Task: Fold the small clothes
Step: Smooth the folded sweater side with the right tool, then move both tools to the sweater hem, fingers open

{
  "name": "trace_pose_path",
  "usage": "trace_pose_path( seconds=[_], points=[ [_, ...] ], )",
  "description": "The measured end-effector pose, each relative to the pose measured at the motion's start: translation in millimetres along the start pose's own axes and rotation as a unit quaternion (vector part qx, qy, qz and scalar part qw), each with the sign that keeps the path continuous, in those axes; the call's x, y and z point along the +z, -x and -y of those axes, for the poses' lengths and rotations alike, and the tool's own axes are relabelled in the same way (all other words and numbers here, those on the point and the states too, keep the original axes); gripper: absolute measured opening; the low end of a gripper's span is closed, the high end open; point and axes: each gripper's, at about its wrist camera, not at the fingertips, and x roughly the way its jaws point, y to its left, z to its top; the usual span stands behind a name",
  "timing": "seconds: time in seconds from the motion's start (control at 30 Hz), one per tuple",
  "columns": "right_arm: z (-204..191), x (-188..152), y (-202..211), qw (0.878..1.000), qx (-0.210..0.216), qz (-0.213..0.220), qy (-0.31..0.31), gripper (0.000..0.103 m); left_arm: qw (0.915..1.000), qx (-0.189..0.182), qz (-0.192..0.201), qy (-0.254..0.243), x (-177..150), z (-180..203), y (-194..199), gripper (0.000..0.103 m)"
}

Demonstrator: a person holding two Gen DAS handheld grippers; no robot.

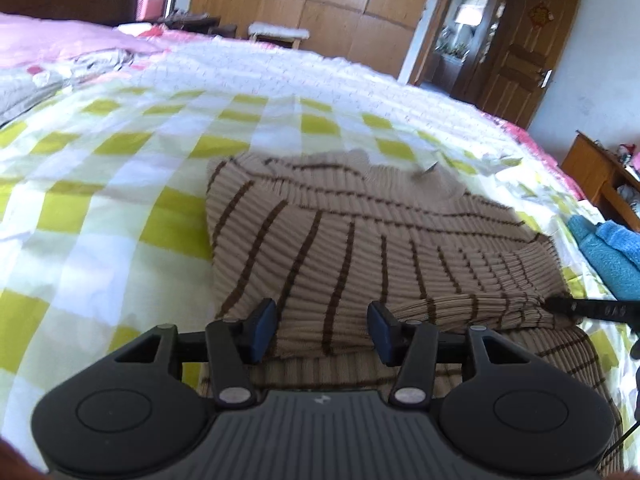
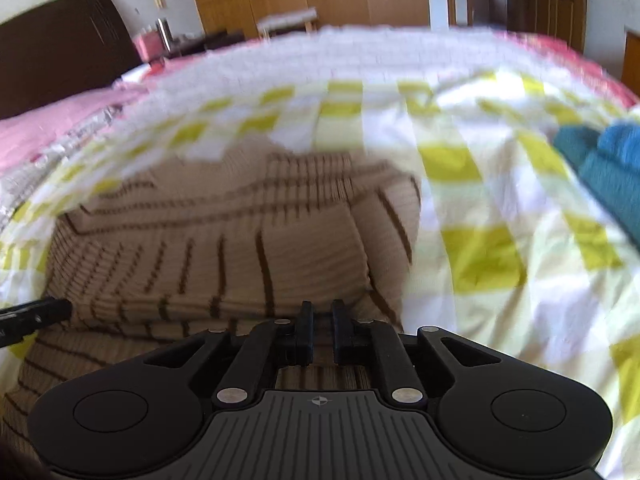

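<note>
At the bottom of each frame I see my grippers: my left gripper (image 1: 322, 330) has its fingers about half open with a fold of the striped sweater (image 1: 360, 248) between them, though I cannot tell if they squeeze it. My right gripper (image 2: 320, 330) is nearly closed at the sweater's near edge; whether it pinches cloth I cannot tell. Farther up, the sweater lies mid-frame on the checked bedsheet (image 1: 120, 208), with a blue towel (image 1: 608, 256) at the right edge.

Bare checked bed cover (image 1: 120, 208) fills the left and upper middle of the left wrist view — open room there. At right the blue towel pile (image 1: 608, 256) blocks, just beside the striped sweater (image 1: 360, 248) at centre.
</note>
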Motion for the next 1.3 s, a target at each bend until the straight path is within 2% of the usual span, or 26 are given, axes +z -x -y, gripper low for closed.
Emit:
trace_pose_path(
  seconds=[0.13,0.27,0.4,0.5,0.7,0.9,1.0,1.07,1.3],
  points=[
    [2.5,-0.5,23.6,0.999,0.029,0.019,-0.02,0.012,0.9999,0.002,0.002,0.011,-2.0,-1.5,20.9,0.055],
    [-0.4,-12.6,50.7,0.998,0.059,0.013,-0.009,0.012,0.9995,-0.001,-0.015,0.026,-12.7,-9.3,48.4,0.055],
    [0.2,-36.5,81.0,0.996,0.089,-0.003,0.008,0.012,0.9983,-0.008,-0.047,0.033,-36.5,-15.6,80.8,0.055],
    [2.5,-57.6,104.0,0.995,0.098,-0.022,0.024,0.012,0.9965,0.01,-0.079,0.027,-59.7,-18.0,104.1,0.055],
    [19.0,-101.1,144.8,0.992,0.105,-0.069,0.031,0.013,0.9887,0.018,-0.142,0.045,-102.0,-18.6,137.6,0.055],
    [35.3,-135.6,158.3,0.987,0.094,-0.129,0.023,0.013,0.9809,0.012,-0.192,0.031,-122.9,0.8,141.8,0.054],
    [41.6,-150.4,158.6,0.984,0.095,-0.152,0.009,0.014,0.9796,0.015,-0.2,0.02,-129.5,7.9,143.0,0.054],
    [44.4,-157.8,156.4,0.981,0.102,-0.165,-0.005,0.019,0.9783,0.013,-0.206,0.022,-131.2,8.5,144.0,0.054],
    [45.7,-166.7,154.8,0.978,0.119,-0.171,-0.02,0.02,0.9752,0.006,-0.217,0.042,-135.7,5.5,147.0,0.054]
  ],
)
